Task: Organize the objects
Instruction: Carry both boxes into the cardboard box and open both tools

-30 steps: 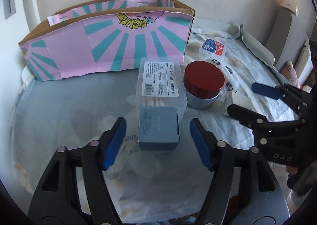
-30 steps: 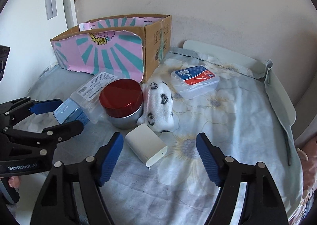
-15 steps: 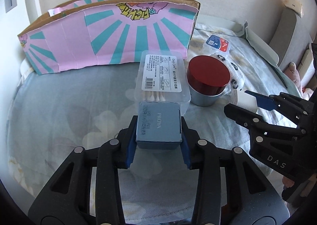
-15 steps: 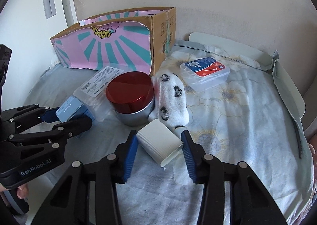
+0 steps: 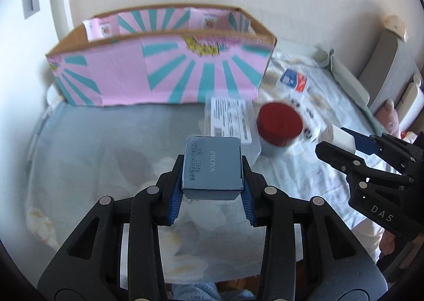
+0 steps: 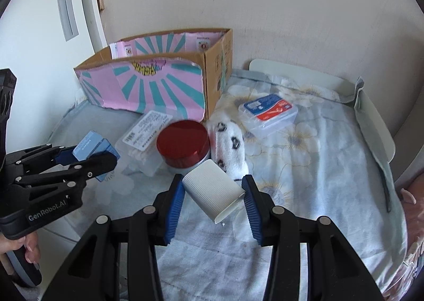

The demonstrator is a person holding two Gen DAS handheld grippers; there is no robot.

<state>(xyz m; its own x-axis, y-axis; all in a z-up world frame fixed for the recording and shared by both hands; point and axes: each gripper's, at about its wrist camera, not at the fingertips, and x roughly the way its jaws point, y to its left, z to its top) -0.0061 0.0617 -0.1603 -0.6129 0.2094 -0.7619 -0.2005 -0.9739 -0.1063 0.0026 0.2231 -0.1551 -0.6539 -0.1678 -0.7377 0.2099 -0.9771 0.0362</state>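
My left gripper (image 5: 212, 189) is shut on a blue PROYA box (image 5: 212, 166) and holds it above the bed; the box also shows in the right wrist view (image 6: 91, 146). My right gripper (image 6: 213, 195) is shut on a white ribbed box (image 6: 213, 189), lifted off the sheet; that box also shows in the left wrist view (image 5: 339, 138). A pink and teal cardboard box (image 5: 159, 73) stands open at the back, also in the right wrist view (image 6: 159, 83).
On the floral sheet (image 6: 304, 168) lie a clear cotton swab case (image 6: 144, 136), a red-lidded tin (image 6: 182, 143), a spotted white sock (image 6: 229, 147) and a clear case with a blue and red label (image 6: 267, 113). A wall runs behind.
Both grippers closed on their boxes and lifted them off the bed. The cardboard box now looks farther away and the view is higher.
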